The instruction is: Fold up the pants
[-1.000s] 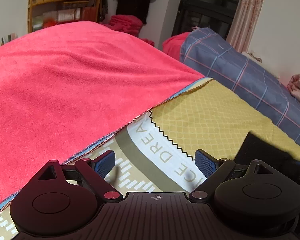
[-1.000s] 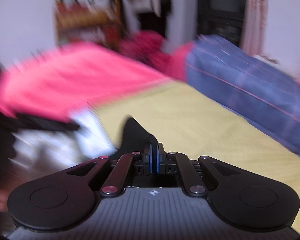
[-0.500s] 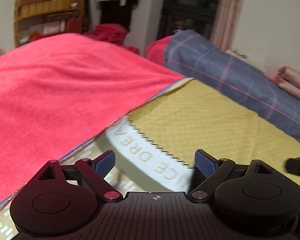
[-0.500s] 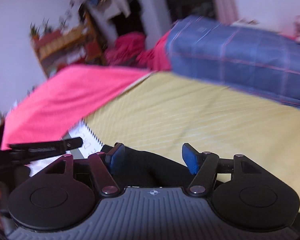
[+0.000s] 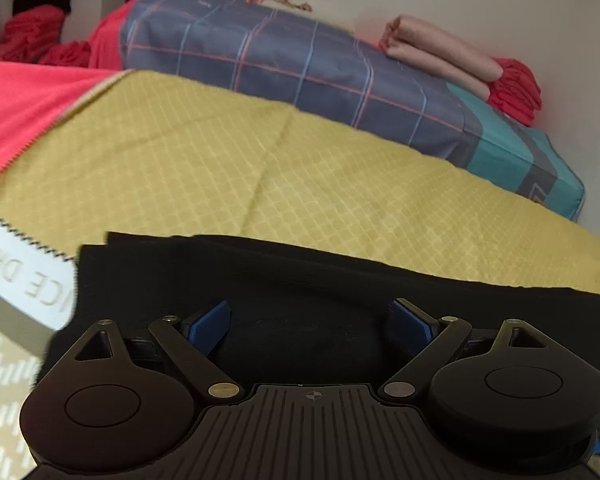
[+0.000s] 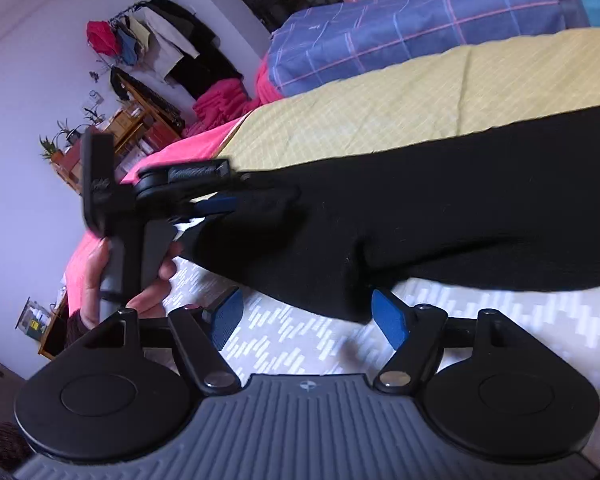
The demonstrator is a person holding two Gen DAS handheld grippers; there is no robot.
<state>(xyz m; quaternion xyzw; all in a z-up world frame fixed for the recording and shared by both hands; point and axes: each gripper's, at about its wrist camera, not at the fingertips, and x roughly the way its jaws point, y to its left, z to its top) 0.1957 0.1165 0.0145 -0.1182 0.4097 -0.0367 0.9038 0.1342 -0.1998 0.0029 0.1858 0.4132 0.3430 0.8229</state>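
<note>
The black pants point(image 5: 308, 280) lie flat on the yellow bed cover point(image 5: 220, 160); they also show in the right wrist view point(image 6: 440, 208). My left gripper point(image 5: 310, 320) is open, its blue pads either side of the pants' near edge. In the right wrist view the left gripper point(image 6: 220, 200) sits at the pants' left end. My right gripper point(image 6: 308, 316) is open, just short of the pants' lower fold.
A red blanket point(image 5: 16, 104) covers the bed's left side. A blue plaid quilt point(image 5: 300, 64) with folded pink cloths point(image 5: 440, 52) lies along the wall. A wooden shelf point(image 6: 112, 136) and hanging clothes point(image 6: 160, 44) stand far left.
My left gripper swung right and down onto the pants' edge. My right gripper opened, let the pants go and drew back to the near side, tilted.
</note>
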